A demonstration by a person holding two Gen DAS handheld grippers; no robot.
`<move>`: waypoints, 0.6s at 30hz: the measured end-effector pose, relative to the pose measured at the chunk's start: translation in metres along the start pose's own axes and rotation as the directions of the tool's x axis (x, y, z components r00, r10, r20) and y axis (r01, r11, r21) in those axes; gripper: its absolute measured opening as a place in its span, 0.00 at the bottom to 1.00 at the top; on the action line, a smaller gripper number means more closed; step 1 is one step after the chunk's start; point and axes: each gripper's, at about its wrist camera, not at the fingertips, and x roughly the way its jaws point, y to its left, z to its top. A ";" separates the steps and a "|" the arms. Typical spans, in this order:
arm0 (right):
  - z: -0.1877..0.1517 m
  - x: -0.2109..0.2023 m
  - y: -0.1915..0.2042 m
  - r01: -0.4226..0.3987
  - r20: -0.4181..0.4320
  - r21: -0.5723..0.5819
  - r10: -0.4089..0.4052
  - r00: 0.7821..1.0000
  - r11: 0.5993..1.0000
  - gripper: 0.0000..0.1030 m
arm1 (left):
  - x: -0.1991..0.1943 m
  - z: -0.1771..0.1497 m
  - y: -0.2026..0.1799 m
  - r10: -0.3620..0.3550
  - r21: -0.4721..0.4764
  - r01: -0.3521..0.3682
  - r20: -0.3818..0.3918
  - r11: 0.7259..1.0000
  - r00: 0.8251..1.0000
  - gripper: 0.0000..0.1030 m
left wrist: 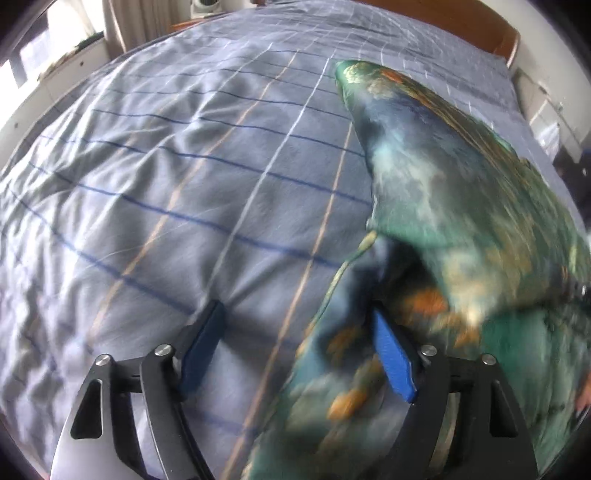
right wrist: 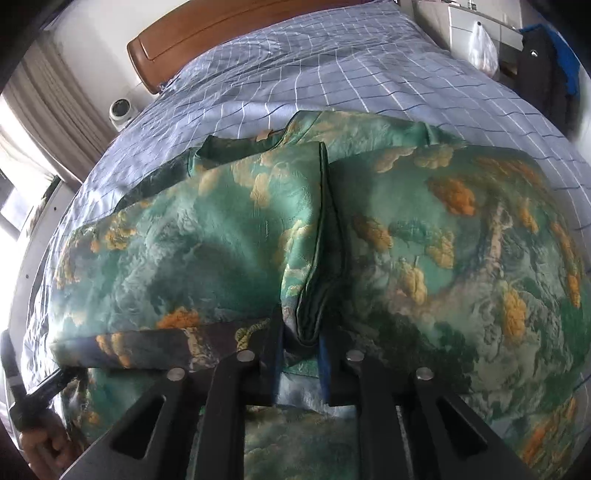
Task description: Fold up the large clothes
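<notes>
A large green garment (right wrist: pixel 424 236) with orange and blue print lies spread on the bed, one panel folded over its middle. My right gripper (right wrist: pixel 300 343) is shut on a bunched fold of the garment at its near edge. In the left wrist view the garment (left wrist: pixel 443 192) is blurred at the right and drapes over the right finger (left wrist: pixel 393 354). My left gripper (left wrist: pixel 295 332) is open, jaws wide apart above the bedspread, holding nothing.
The bed has a blue-grey checked bedspread (left wrist: pixel 166 184) and a wooden headboard (right wrist: pixel 207 29). Curtains (right wrist: pixel 48 107) and a window are on the left. A cabinet with a hanging plastic bag (right wrist: pixel 482 48) and dark clothing stands at the right.
</notes>
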 end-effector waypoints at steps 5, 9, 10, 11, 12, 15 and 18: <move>0.001 -0.031 -0.015 -0.090 0.042 0.035 0.088 0.995 0.995 0.55 | -0.039 -0.026 0.022 -0.024 0.068 0.023 0.015 0.997 1.000 0.84; -0.014 -0.078 -0.026 -0.137 0.081 -0.011 0.137 0.987 0.991 0.58 | -0.069 -0.059 0.042 -0.105 0.075 0.104 0.005 0.992 0.994 0.85; -0.022 -0.090 -0.031 -0.139 0.084 -0.027 0.141 0.986 0.990 0.59 | -0.075 -0.066 0.044 -0.123 0.071 0.122 0.008 0.990 0.992 0.85; -0.030 -0.100 -0.036 -0.140 0.084 -0.040 0.143 0.986 0.989 0.62 | -0.080 -0.072 0.047 -0.143 0.068 0.142 0.011 0.988 0.990 0.86; -0.039 -0.109 -0.043 -0.137 0.083 -0.052 0.141 0.987 0.989 0.63 | -0.083 -0.073 0.048 -0.164 0.068 0.163 0.014 0.984 0.986 0.86; -0.071 -0.131 -0.057 -0.120 0.083 -0.065 0.125 0.989 0.991 0.63 | -0.095 -0.060 0.034 -0.221 0.077 0.217 0.045 0.973 0.974 0.86; -0.101 -0.149 -0.068 -0.118 0.100 -0.047 0.123 0.987 0.992 0.63 | -0.101 -0.029 0.013 -0.246 0.066 0.240 0.114 0.969 0.963 0.86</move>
